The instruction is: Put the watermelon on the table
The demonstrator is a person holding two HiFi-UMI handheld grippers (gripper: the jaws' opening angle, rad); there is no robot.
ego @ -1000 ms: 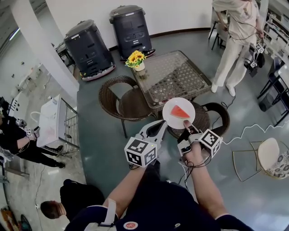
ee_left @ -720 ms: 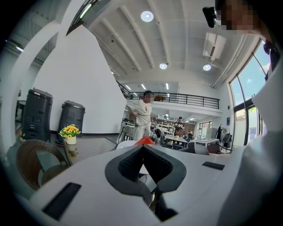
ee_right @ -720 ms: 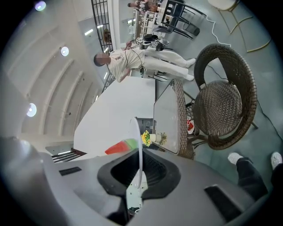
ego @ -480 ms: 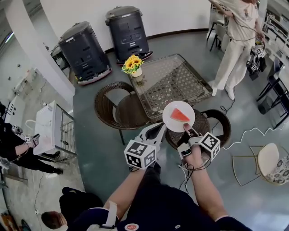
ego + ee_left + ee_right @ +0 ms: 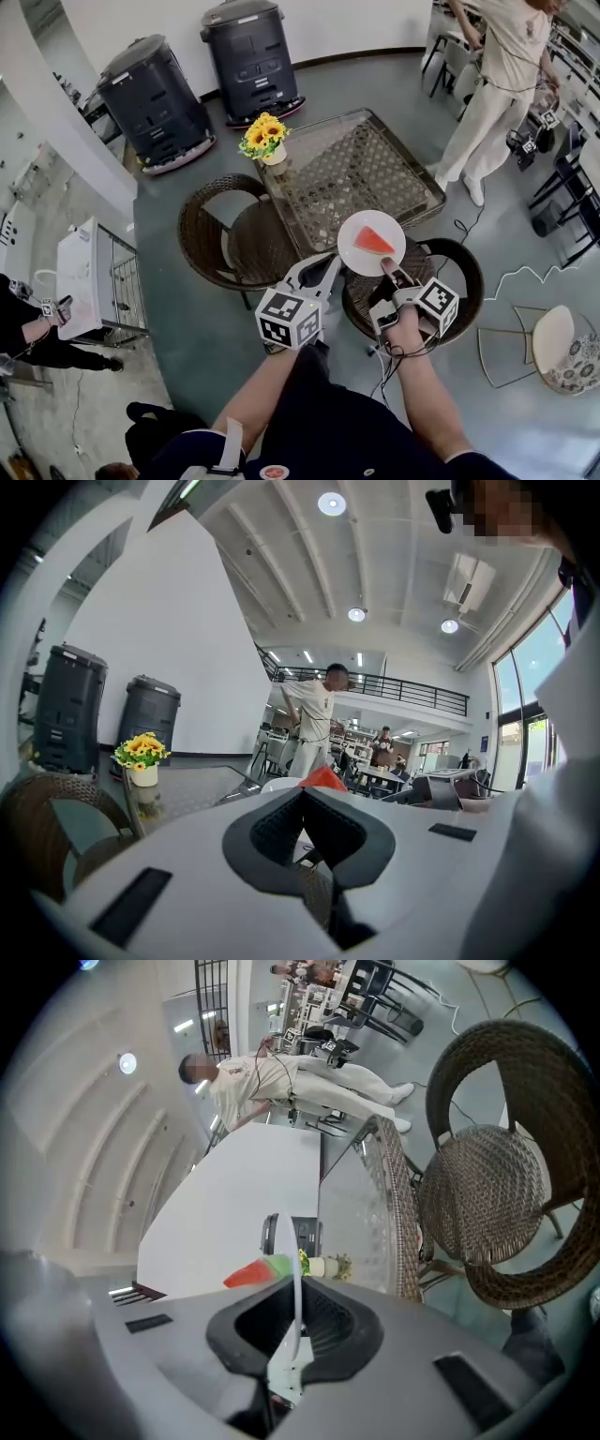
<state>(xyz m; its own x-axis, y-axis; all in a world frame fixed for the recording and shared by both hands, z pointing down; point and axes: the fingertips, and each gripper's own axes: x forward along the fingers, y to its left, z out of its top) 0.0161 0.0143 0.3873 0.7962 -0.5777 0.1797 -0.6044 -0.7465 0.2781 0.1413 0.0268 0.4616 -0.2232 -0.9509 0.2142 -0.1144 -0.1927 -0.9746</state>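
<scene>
A red watermelon slice lies on a white plate, held in the air over the near edge of the glass-topped wicker table. My right gripper is shut on the plate's near rim. In the right gripper view the plate runs edge-on between the jaws, with the slice to its left. My left gripper hangs just left of the plate, jaws together, holding nothing. The left gripper view shows the slice's red tip just past my left gripper.
A pot of sunflowers stands at the table's far left corner. Wicker chairs sit left and right of me. A person stands beyond the table. Two dark bins line the wall.
Both grippers and the plate with the slice have moved forward toward the glass table, which now lies closer under the plate. The grip on the plate is unchanged.
</scene>
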